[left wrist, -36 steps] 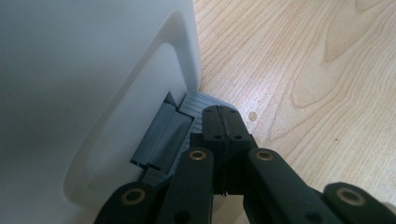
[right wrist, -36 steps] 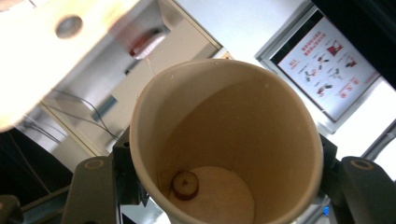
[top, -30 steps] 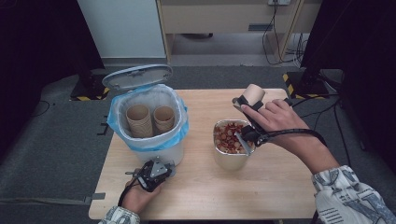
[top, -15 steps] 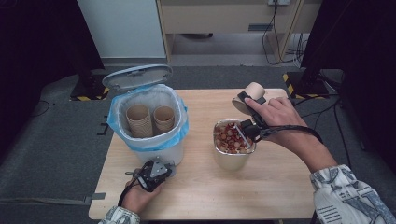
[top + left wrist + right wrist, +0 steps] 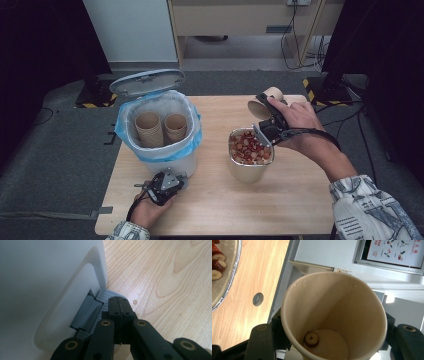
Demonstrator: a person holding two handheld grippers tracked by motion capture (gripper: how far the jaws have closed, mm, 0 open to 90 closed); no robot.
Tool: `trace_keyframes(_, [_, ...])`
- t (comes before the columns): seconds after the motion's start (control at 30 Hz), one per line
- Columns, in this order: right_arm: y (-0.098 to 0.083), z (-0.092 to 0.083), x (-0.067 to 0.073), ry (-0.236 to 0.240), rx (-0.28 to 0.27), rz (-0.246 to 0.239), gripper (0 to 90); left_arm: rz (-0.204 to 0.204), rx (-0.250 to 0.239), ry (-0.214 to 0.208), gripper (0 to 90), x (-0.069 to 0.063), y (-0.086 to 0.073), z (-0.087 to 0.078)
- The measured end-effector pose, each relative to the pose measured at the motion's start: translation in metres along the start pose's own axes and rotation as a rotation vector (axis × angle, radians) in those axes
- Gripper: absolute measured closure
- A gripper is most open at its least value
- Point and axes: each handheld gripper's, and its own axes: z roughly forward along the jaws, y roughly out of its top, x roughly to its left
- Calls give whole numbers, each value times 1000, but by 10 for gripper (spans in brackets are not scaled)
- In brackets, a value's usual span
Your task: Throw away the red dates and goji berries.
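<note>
My left gripper point(image 5: 175, 180) is shut, its tips point(image 5: 119, 305) pressing on the grey pedal point(image 5: 87, 315) at the foot of the white bin point(image 5: 160, 155). The bin's lid point(image 5: 146, 82) stands open, and two brown paper cups point(image 5: 149, 129) sit upright inside on the blue liner. My right gripper point(image 5: 267, 114) is shut on a third paper cup point(image 5: 262, 102), held tilted just above the far rim of a metal bowl point(image 5: 248, 172) full of red sliced fruit point(image 5: 247, 147). Looking into this cup point(image 5: 352, 315), one slice point(image 5: 312, 338) lies at its bottom.
The bin and the bowl stand side by side on a wooden table point(image 5: 300, 200). A small round hole point(image 5: 258, 299) shows in the tabletop near its far edge. Cables and dark stands lie on the floor beyond the table.
The right hand has shifted slightly left with the cup, closer over the bowl's rim. The left hand stays on the pedal and the lid stays up.
</note>
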Motion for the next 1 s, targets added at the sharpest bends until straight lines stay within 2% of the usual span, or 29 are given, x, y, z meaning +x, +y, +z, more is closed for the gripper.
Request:
trace_keyframes(0.4, [-4,8,-3,10,-35,132,340,-1,0,-1,897,0,0,0])
trace_keyframes(0.83, [-2,17,-16,21,-87,353,334,-6,-4,-3,897,0,0,0])
trace_keyframes(1.0, [-2,22,-21,31,-121,474,333,-5,-4,-3,897,0,0,0])
